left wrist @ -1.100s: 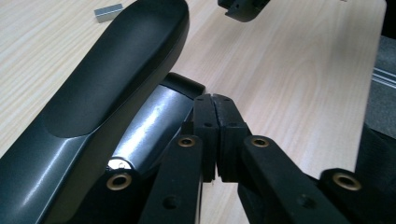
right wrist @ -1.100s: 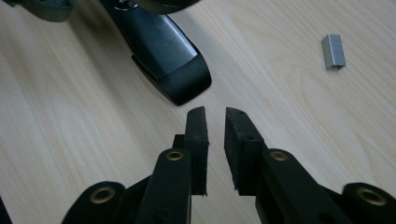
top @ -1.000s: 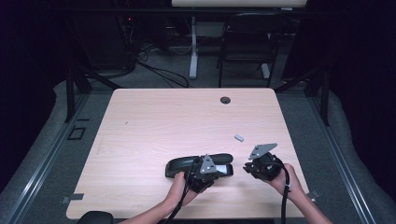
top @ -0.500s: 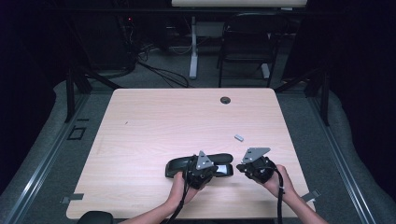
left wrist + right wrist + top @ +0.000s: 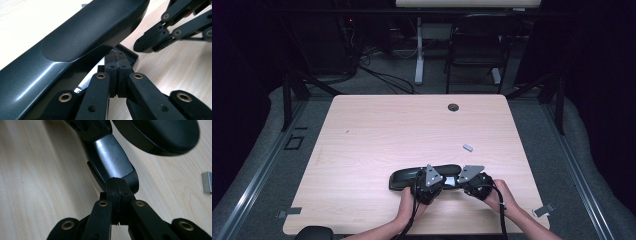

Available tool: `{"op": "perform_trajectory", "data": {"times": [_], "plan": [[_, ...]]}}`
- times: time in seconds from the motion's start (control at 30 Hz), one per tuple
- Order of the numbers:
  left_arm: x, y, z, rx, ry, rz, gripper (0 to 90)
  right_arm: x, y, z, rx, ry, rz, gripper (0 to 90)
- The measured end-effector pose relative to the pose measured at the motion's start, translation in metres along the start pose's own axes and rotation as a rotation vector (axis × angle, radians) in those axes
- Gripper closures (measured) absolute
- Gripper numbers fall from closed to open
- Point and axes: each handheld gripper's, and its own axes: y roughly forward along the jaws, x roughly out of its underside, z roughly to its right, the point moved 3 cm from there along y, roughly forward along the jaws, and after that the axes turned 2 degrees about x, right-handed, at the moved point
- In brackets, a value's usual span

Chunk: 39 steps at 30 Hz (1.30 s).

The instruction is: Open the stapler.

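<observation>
A black stapler (image 5: 412, 177) lies lengthwise near the table's front edge. My left gripper (image 5: 435, 181) is at its middle, jaws shut with nothing between them. In the left gripper view its tips (image 5: 117, 55) are tucked under the stapler's raised top arm (image 5: 82, 37), against the base. My right gripper (image 5: 461, 181) is at the stapler's right end, also shut and empty. In the right gripper view its tips (image 5: 117, 182) touch the glossy black end of the stapler (image 5: 111, 155). The right gripper's linkage (image 5: 172, 27) shows across the left gripper view.
A small grey strip of staples (image 5: 468, 147) lies on the wooden table (image 5: 377, 135) just beyond the grippers, also at the right gripper view's edge (image 5: 207, 182). A round cable hole (image 5: 454, 107) sits near the far edge. Chairs and cables stand behind the table.
My right gripper has moved left and slightly nearer the person, up to the stapler's right end. The left gripper and the stapler have kept still.
</observation>
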Motion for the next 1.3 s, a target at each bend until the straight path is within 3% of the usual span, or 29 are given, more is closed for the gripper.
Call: {"op": "perform_trajectory", "data": {"times": [0.23,0.27,0.33,0.43,0.47,0.53,0.67,1.3], "plan": [[0.0,0.002,-0.002,-0.004,-0.012,0.008,89.9,-0.005,0.013,-0.002,0.014,-0.042,-0.017,90.0],[0.0,0.002,-0.002,-0.004,-0.007,0.007,89.9,-0.005,0.015,-0.003,0.016,-0.013,0.014,90.0],[0.0,0.002,-0.002,-0.004,-0.007,0.008,89.9,-0.007,0.015,0.001,0.014,-0.029,-0.015,90.0],[0.0,0.003,-0.003,-0.004,-0.004,0.008,89.9,-0.007,0.015,0.002,0.006,-0.022,-0.012,90.0],[0.0,0.003,-0.003,-0.007,-0.003,0.008,89.9,-0.006,0.017,0.0,0.009,0.01,0.023,90.0],[0.001,0.004,-0.003,-0.008,-0.006,0.011,89.9,-0.005,0.016,0.004,-0.005,0.003,0.004,90.0],[0.001,0.006,-0.003,-0.013,-0.003,0.009,89.9,-0.004,0.016,0.006,-0.022,0.024,0.026,88.5],[0.002,0.007,-0.003,-0.015,0.013,0.02,89.8,-0.003,0.017,0.002,0.008,-0.023,0.057,90.0]]}}
